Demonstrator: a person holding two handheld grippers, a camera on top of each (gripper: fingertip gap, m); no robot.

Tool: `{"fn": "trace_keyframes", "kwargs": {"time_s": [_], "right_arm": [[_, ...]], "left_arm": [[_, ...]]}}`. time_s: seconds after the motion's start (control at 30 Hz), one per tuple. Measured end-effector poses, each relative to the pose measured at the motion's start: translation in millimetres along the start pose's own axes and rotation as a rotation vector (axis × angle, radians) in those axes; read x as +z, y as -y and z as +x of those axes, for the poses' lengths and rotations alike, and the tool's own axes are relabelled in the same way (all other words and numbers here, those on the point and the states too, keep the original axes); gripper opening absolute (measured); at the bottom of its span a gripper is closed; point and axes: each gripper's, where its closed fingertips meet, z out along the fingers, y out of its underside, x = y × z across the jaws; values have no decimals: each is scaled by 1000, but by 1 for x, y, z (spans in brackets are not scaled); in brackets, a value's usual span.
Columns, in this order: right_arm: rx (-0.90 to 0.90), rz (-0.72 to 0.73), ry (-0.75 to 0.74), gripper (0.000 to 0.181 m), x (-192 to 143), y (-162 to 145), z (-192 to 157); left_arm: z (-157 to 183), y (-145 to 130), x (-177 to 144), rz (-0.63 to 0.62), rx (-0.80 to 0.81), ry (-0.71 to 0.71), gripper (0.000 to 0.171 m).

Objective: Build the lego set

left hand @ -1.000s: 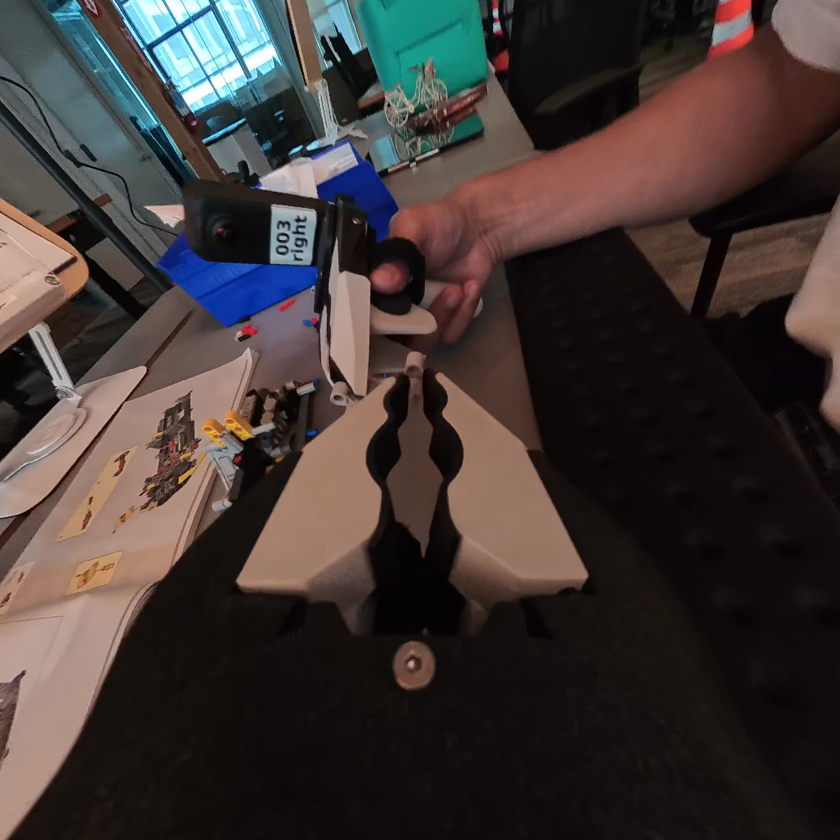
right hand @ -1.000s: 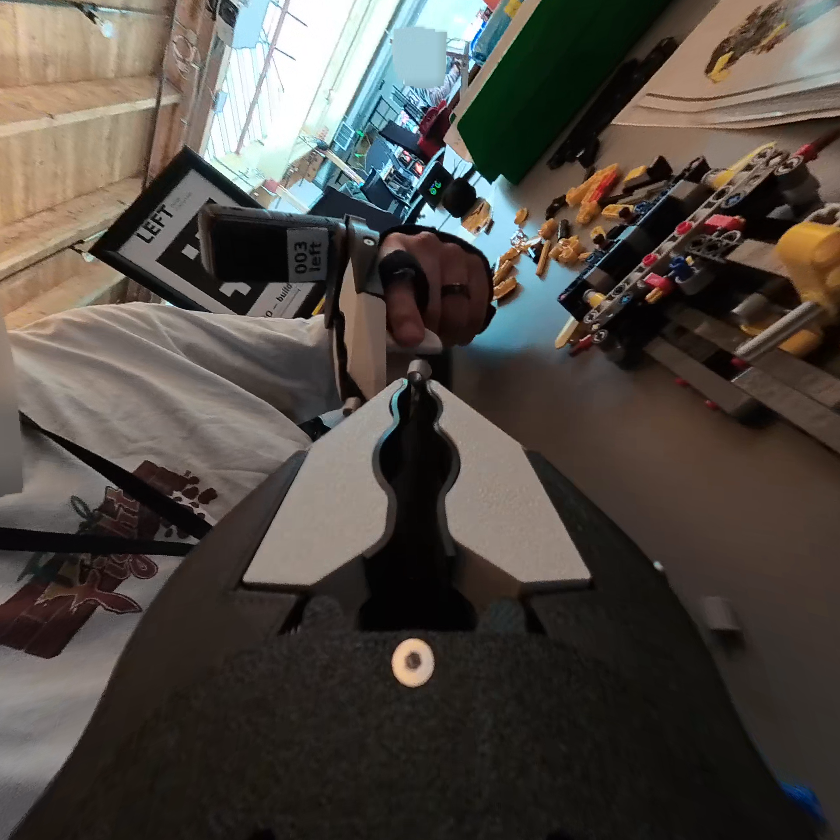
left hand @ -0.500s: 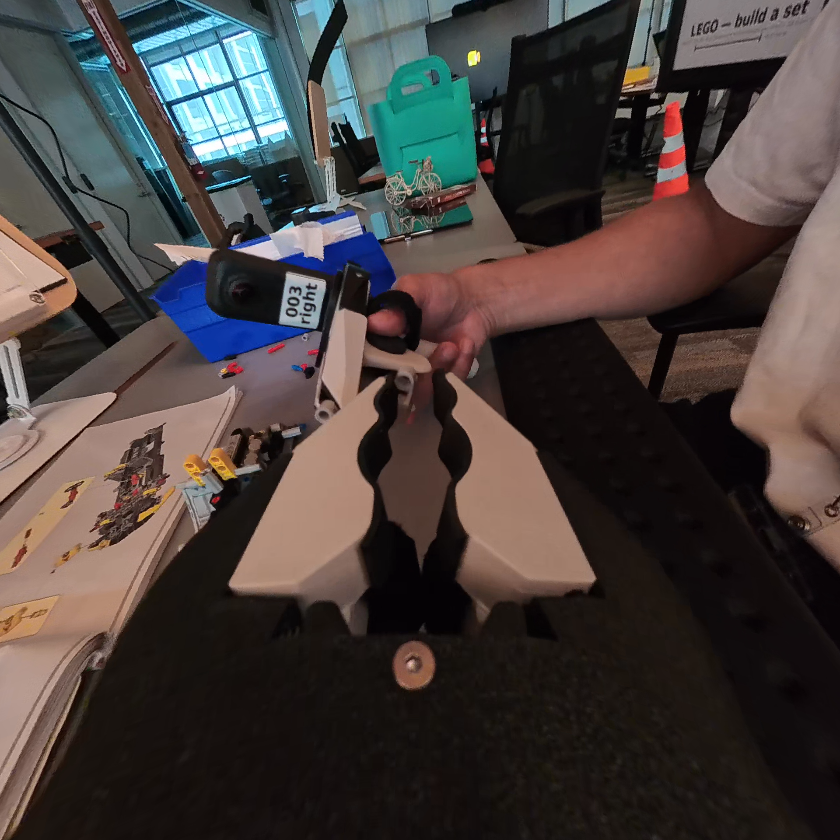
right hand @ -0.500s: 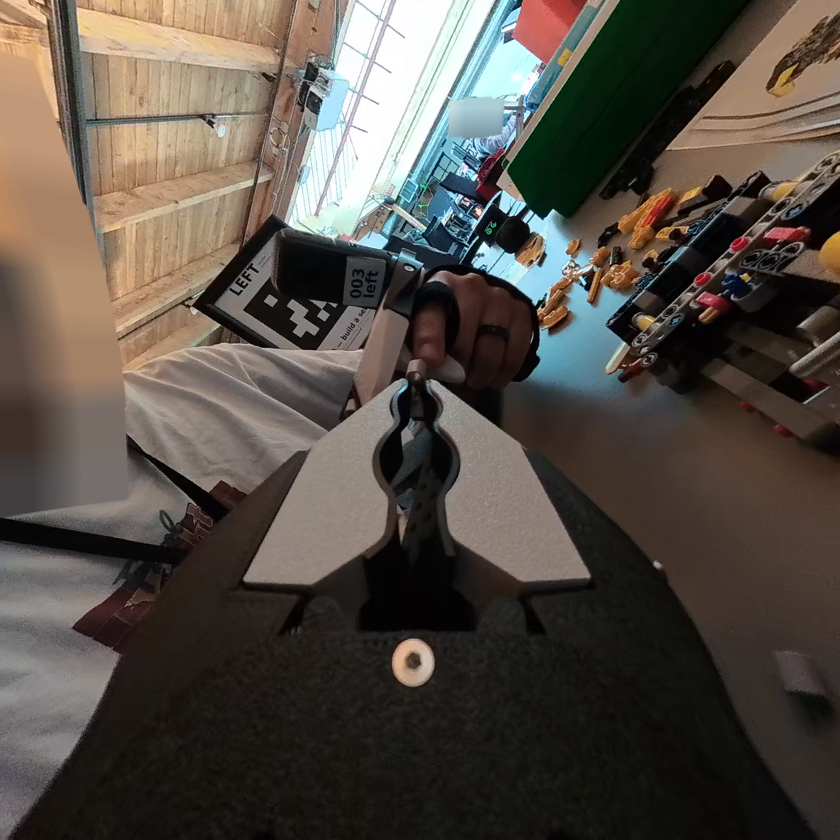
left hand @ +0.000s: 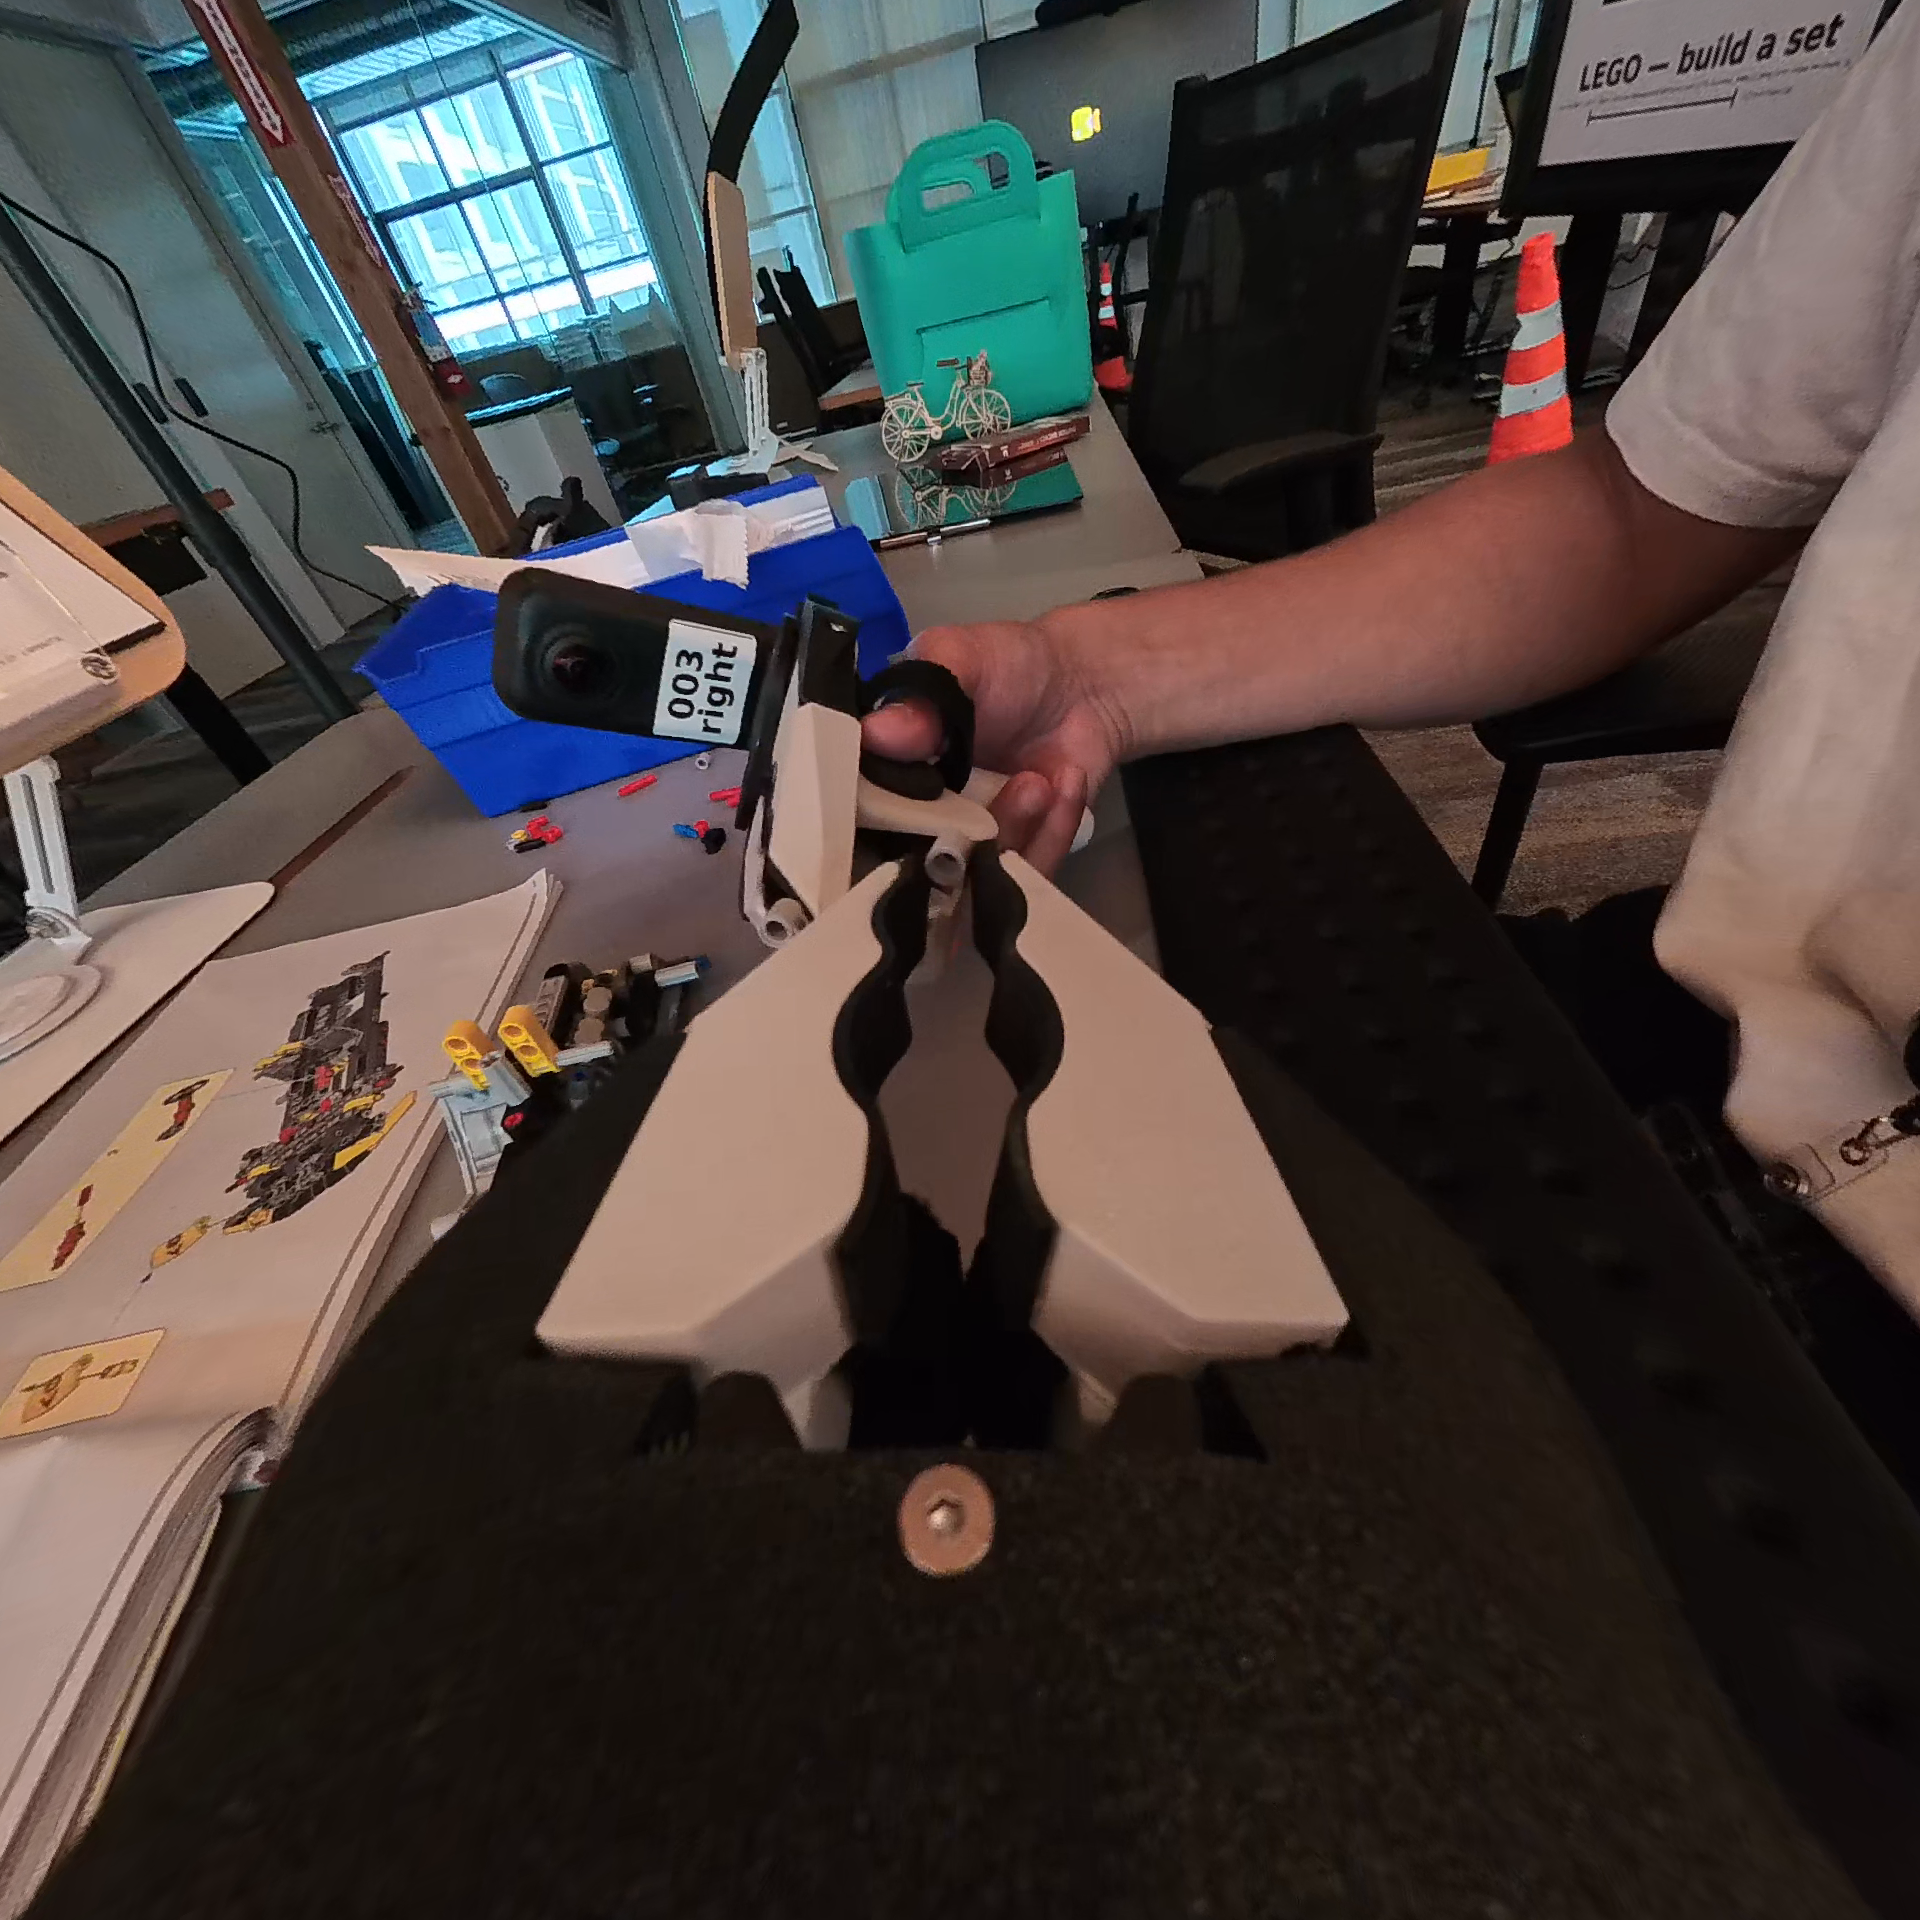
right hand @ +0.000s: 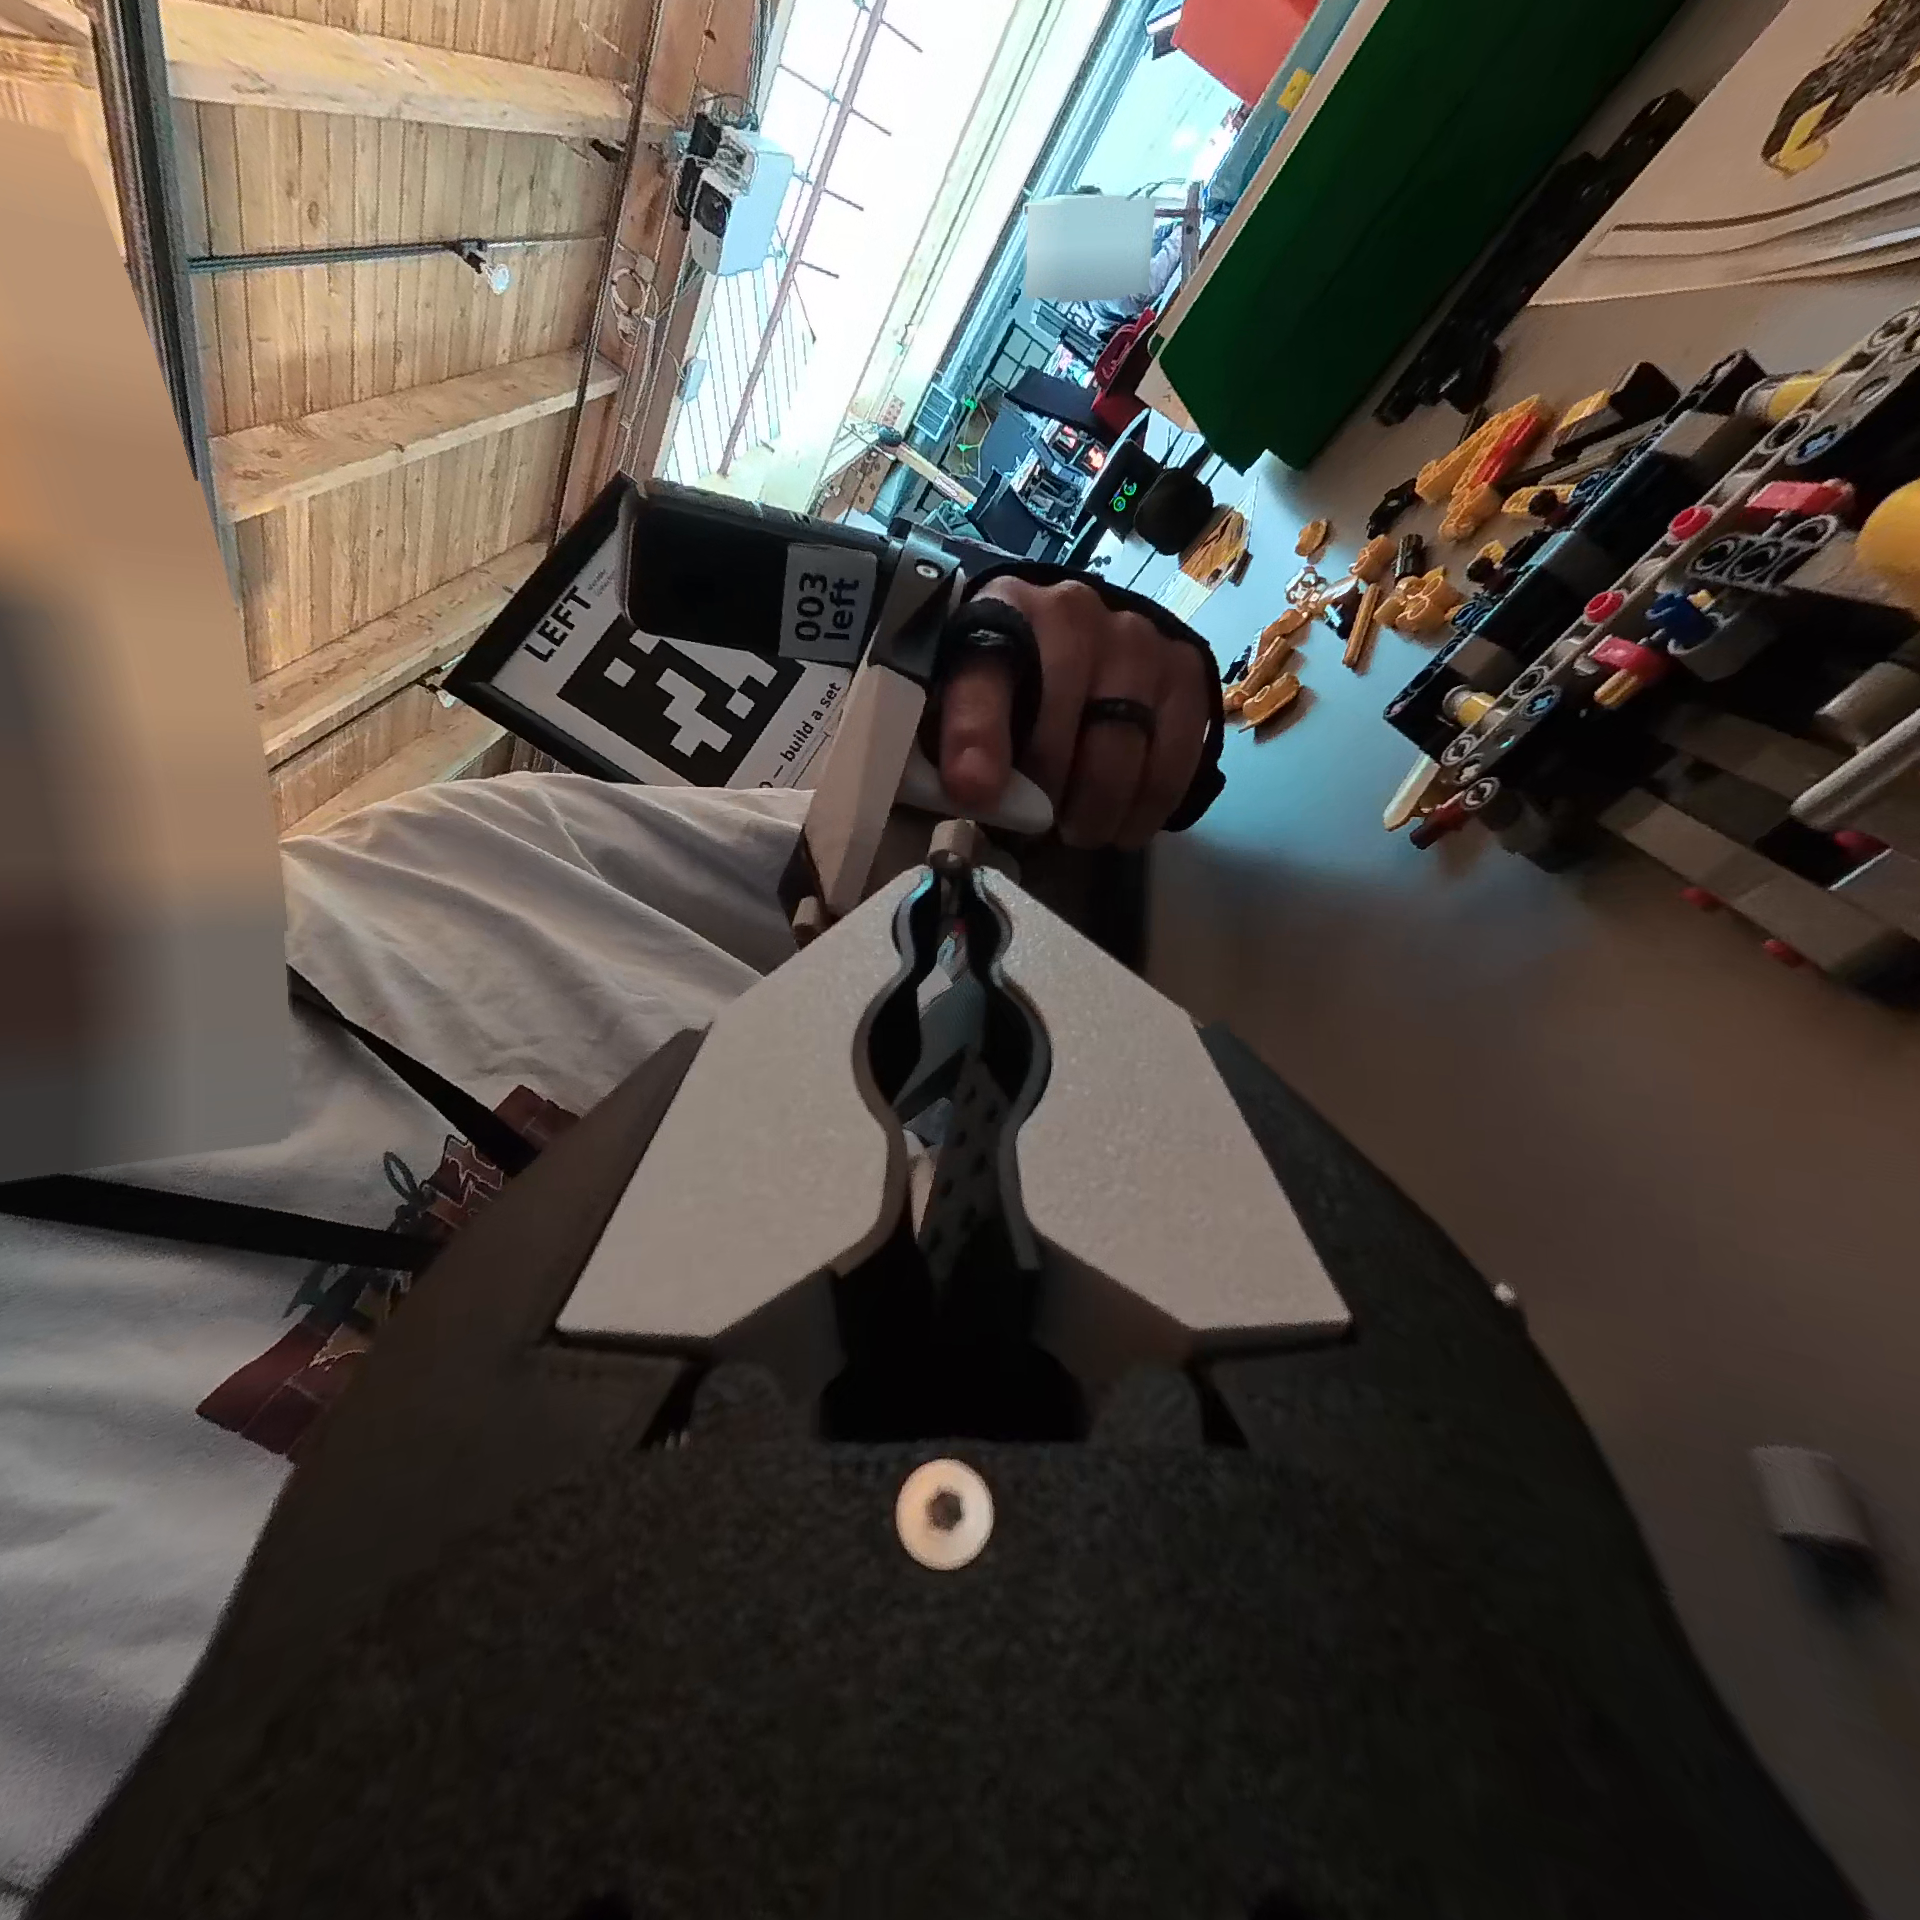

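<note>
Left wrist view | left gripper (left hand: 943,883) jaws pinch small grey tubular piece (left hand: 945,864)

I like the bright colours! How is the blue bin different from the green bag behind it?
The blue bin is low and wide; the green bag stands tall. The blue bin has an open top with white paper sticking out; the green bag has handles on top. The blue bin sits nearer; the green bag is farther back. Both seem to sit on the same grey table.
</note>
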Motion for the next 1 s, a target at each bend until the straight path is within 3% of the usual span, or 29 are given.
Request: {"fn": "trace_keyframes", "kwargs": {"time_s": [0.73,0.87,1.0], "right_arm": [[81,-99,21,3,9,-19,3],[-59,-6,3,19,-6,9,-8],[-353,35,-297,23,-53,38,-10]], "left_arm": [[17,-13,3,-86,93,-65,0],[1,-11,-5,-78,71,18,0],[-28,-12,-17,-60,-52,114,0]]}}
